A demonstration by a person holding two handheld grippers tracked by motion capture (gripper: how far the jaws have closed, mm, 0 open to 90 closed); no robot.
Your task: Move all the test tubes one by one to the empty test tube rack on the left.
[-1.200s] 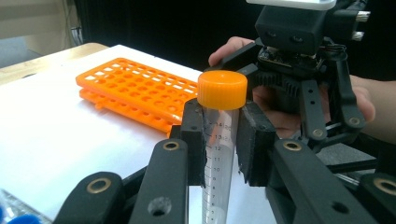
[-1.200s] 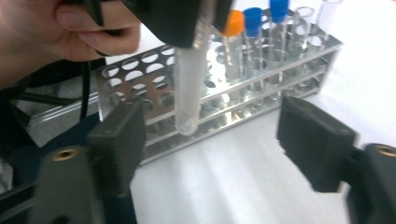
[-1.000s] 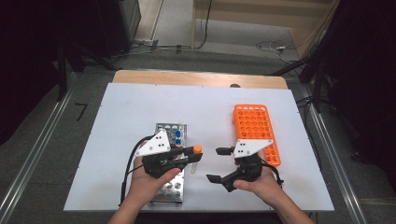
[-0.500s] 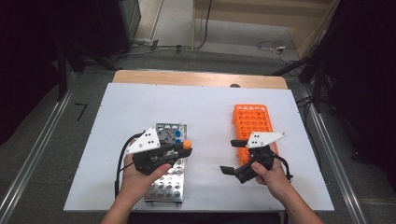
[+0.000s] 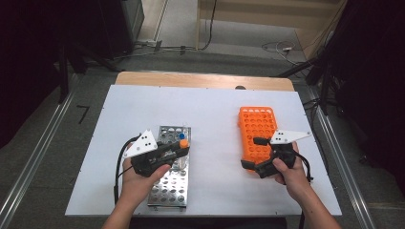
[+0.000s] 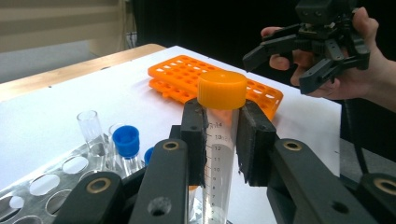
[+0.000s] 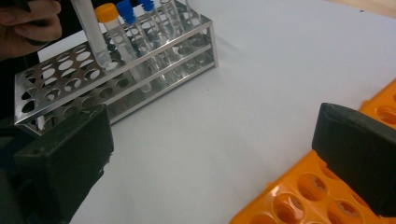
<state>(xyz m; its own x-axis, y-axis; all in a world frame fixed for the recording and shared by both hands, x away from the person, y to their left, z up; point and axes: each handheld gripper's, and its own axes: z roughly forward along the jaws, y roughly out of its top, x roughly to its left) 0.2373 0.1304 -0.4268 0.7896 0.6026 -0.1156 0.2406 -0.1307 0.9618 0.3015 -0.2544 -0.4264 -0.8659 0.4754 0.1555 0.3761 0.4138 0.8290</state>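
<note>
My left gripper [image 5: 180, 150] is shut on a clear graduated tube with an orange cap [image 6: 222, 88], held upright over the metal rack [image 5: 165, 192]. In the right gripper view the lower end of this held tube [image 7: 92, 35] is level with the metal rack's [image 7: 56, 93] top plate. The rack's far end holds blue-capped tubes [image 6: 126, 140], an orange-capped tube [image 7: 106, 11] and an uncapped tube [image 6: 88, 125]. My right gripper [image 5: 250, 152] is open with nothing between its jaws, at the near left corner of the orange rack [image 5: 258, 125].
The white table top [image 5: 215, 109] extends bare between the two racks. The orange rack's holes [image 7: 299, 200] look unfilled. A wooden strip [image 5: 200, 79] runs along the table's far edge, with dark floor and cables beyond.
My left gripper has drawn back to the left with the orange-capped tube, over the metal rack. My right gripper has moved right and away, up to the orange rack.
</note>
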